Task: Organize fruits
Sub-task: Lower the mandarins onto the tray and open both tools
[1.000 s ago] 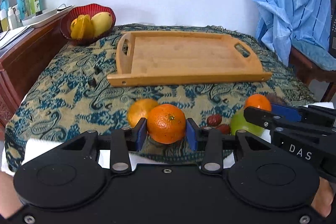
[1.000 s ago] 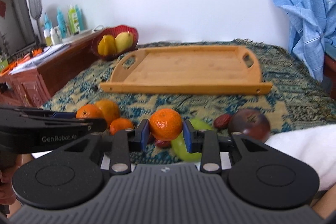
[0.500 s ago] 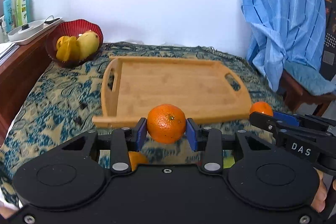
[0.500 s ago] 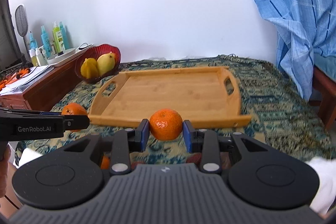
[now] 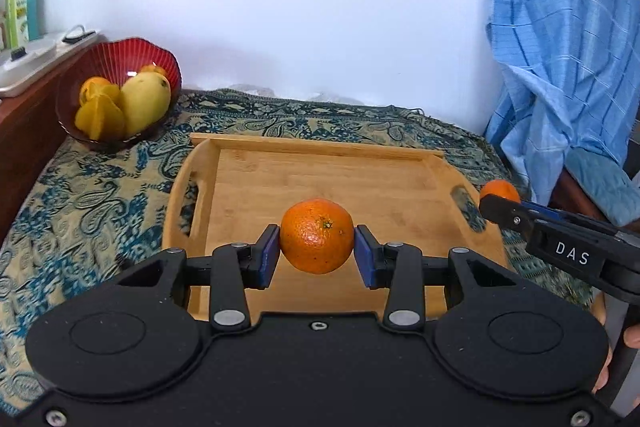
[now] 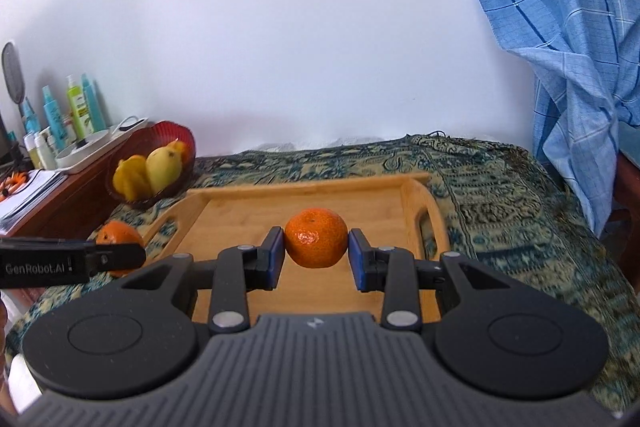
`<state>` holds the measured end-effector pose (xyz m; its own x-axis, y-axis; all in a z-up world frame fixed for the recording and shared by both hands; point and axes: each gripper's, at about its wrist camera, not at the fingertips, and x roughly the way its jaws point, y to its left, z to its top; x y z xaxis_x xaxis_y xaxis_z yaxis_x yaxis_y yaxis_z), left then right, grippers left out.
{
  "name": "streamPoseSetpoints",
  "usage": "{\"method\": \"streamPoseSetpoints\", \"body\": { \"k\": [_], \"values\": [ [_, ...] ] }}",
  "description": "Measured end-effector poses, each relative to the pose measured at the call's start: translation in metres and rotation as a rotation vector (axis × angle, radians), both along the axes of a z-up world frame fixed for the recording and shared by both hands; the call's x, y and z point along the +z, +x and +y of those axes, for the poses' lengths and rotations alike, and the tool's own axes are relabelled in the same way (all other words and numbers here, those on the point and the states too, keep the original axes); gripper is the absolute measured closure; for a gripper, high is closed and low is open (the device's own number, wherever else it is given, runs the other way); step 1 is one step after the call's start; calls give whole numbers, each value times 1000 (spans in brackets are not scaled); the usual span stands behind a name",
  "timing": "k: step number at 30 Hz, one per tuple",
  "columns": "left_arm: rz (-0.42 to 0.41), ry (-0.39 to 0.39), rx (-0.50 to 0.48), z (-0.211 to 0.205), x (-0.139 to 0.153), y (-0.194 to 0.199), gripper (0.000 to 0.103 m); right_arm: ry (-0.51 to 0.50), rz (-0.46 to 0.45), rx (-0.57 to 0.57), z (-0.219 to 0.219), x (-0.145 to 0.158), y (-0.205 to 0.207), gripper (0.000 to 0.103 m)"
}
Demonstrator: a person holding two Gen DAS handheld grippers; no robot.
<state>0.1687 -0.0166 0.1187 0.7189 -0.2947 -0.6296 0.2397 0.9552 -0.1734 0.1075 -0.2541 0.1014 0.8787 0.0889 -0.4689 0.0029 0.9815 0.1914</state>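
Table draped in a teal-and-cream paisley cloth (image 5: 100,195), a bare wooden tray (image 5: 320,179) with cut-out handles lay flat on it, a red bowl (image 5: 120,67) of yellow fruit stood at its far left corner

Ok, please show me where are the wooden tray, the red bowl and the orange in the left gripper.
wooden tray (image 5: 320,179), left wrist view, bare floor.
red bowl (image 5: 116,53), left wrist view, inner wall.
orange (image 5: 317,235), left wrist view, front skin.
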Motion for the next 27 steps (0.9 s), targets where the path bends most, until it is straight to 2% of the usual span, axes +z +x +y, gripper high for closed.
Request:
{"method": "streamPoseSetpoints", "body": {
  "k": [7,11,15,21,27],
  "values": [
    [19,-7,35,-5,-16,60,65,23,48,-20,-11,-14,57,65],
    [30,-19,55,-5,-26,93,65,-2,74,-39,-16,-22,88,65],
    [26,-5,73,-6,-39,119,65,16,117,-68,-27,-33,113,65],
    [66,9,91,-9,-61,146,65,31,176,-82,-38,-53,138,65],
    [84,27,101,-12,-78,156,65,13,209,-83,-39,-65,149,65]
  ]
}}
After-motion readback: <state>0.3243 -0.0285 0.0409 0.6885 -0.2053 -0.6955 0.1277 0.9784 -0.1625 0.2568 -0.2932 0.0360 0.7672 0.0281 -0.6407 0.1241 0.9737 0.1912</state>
